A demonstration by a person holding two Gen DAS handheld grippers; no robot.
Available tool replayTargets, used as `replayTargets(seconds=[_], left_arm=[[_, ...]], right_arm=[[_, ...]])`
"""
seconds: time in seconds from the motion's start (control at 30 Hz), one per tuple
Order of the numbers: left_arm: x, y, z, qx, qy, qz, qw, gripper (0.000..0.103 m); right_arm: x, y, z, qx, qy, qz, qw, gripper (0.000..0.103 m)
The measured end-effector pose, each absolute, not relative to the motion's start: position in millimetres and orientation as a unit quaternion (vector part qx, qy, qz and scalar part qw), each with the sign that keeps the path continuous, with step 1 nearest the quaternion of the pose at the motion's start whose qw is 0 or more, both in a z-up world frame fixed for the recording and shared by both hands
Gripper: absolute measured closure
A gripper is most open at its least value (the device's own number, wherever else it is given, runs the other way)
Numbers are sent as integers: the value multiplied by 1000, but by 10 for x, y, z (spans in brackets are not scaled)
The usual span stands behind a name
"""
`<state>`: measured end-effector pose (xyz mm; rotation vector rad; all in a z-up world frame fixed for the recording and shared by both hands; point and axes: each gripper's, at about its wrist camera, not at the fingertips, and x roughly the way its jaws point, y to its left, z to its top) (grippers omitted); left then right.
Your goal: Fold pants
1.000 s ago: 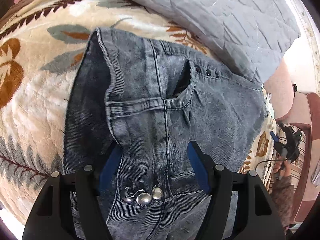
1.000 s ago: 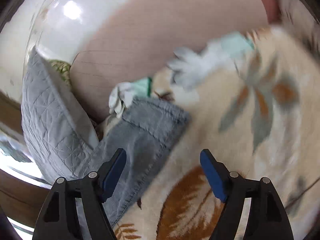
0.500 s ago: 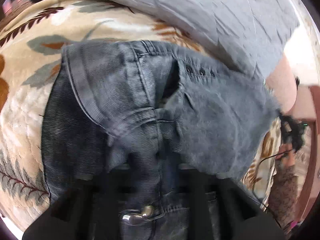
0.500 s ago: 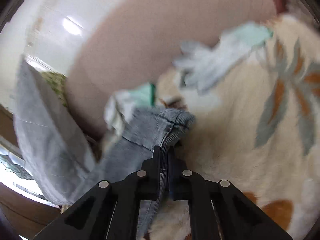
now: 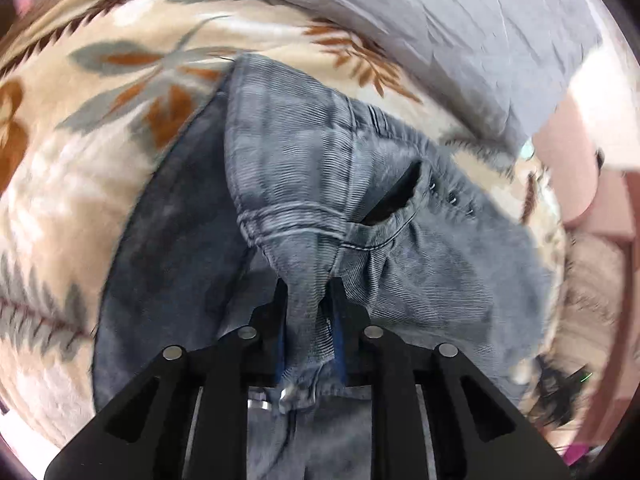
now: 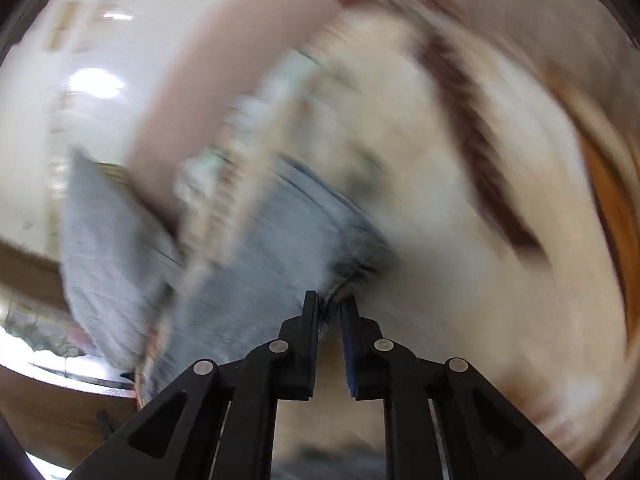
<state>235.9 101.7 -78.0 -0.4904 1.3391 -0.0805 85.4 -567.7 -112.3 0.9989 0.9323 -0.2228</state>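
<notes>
Grey washed denim pants [image 5: 304, 152] lie on a cream blanket with a leaf pattern [image 5: 80, 120]. My left gripper [image 5: 309, 286] pinches a bunched fold of the waist area just below the pocket seam. Its jaws are opening slightly, with the denim still pressed between the pads. In the blurred right wrist view the pants [image 6: 280, 240] stretch away to the left. My right gripper [image 6: 330, 298] holds the leg's hem corner at its fingertips. Those jaws are opening a little too, with the cloth between them.
A grey quilted pillow [image 5: 460, 20] lies beyond the pants, also seen as a pillow [image 6: 100, 220] at the left. Blurred white and green cloth [image 6: 248, 120] lies by a pink padded panel [image 6: 200, 80]. The blanket [image 6: 460, 240] spreads to the right.
Both grippers went from open to shut on the denim. The left one bunched and lifted the waist fold. The right one swept sideways with the hem, and its view has blurred.
</notes>
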Motion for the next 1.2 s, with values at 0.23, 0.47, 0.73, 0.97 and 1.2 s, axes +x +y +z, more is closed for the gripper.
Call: replayTargets(seconds=[0.23, 0.47, 0.73, 0.97, 1.2], left_arm=[[2312, 1335, -38, -189, 555, -40, 809, 43], [2730, 1004, -355, -193, 600, -48, 775, 31], [2947, 1275, -489, -209, 594, -15, 776, 30], [3125, 937, -616, -188, 602, -88, 771, 93], [3252, 780, -840, -41, 621, 14, 782, 93]], right_arm=[[569, -5992, -352, 415, 353, -84, 834, 57], [1618, -5542, -185, 255, 437, -45, 862, 40], [2470, -5386, -779, 194, 492, -61, 847, 42], [2556, -5197, -667, 130, 451, -49, 882, 97], [2648, -5404, -995, 140, 494, -89, 853, 94]])
